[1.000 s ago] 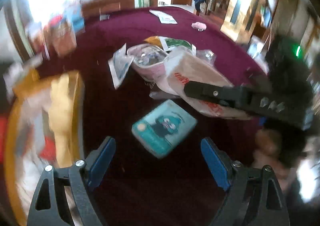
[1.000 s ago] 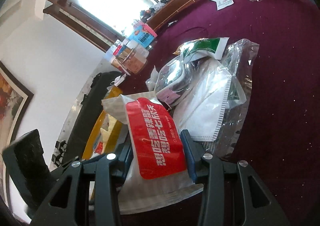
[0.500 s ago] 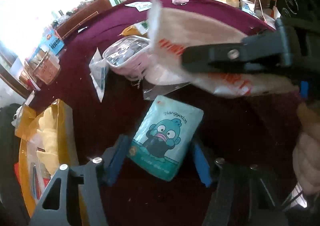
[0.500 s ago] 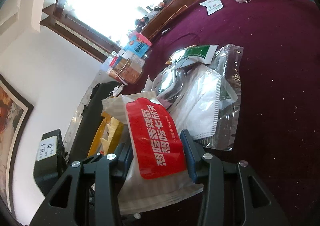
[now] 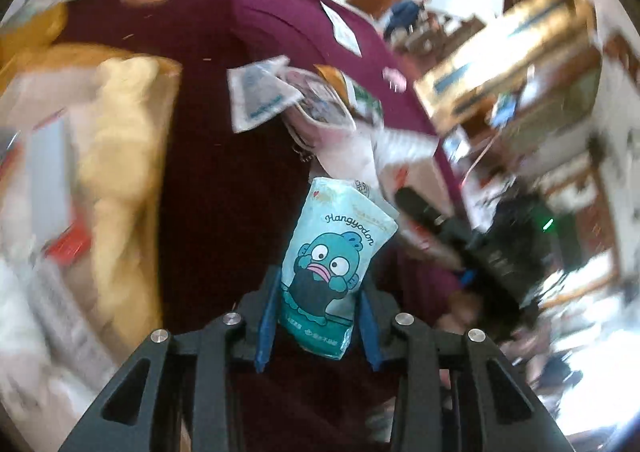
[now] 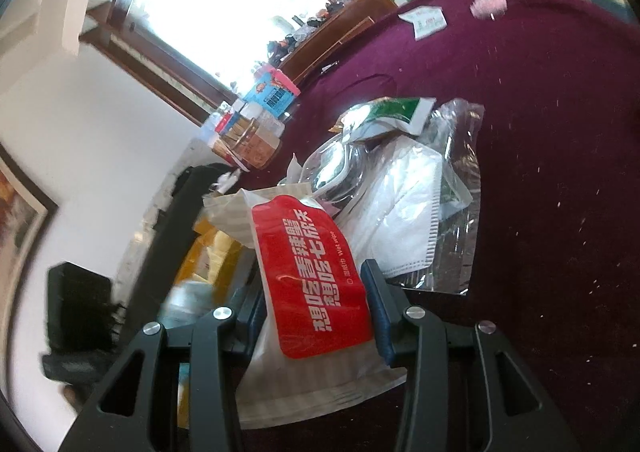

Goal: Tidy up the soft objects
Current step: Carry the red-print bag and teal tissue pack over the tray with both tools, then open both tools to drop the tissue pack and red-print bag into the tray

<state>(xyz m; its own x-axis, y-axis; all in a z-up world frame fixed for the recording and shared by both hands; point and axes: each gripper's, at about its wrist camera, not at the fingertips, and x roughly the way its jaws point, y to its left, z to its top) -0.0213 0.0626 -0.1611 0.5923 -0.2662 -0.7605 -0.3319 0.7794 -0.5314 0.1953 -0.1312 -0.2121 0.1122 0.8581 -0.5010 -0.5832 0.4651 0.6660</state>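
Maroon velvet cloth covers the round worktop (image 6: 552,139), on which a loose heap of soft packets is seen near the middle. At the worktop's left edge a yellow plastic bin (image 5: 120,155), blurred, is partly visible with pale contents that cannot be made out. Within the heap, a white folded face mask in a clear plastic sleeve (image 6: 404,219) lies beside a shiny transparent zip pouch (image 6: 332,167), with a green-and-white foil sachet (image 6: 396,111) resting on top of them. A white wet-wipe packet with a red label bearing white characters (image 6: 316,284) is clamped between the blue pads of the right hand-held gripper (image 6: 316,312) and is held above the cloth in front of the heap. A smaller teal tissue pack printed with a cartoon fish and the word "Hangyodon" (image 5: 332,264) is pinched at its lower end by the left hand-held gripper (image 5: 316,316), whose jaws are drawn narrow around it, just beside the heap.
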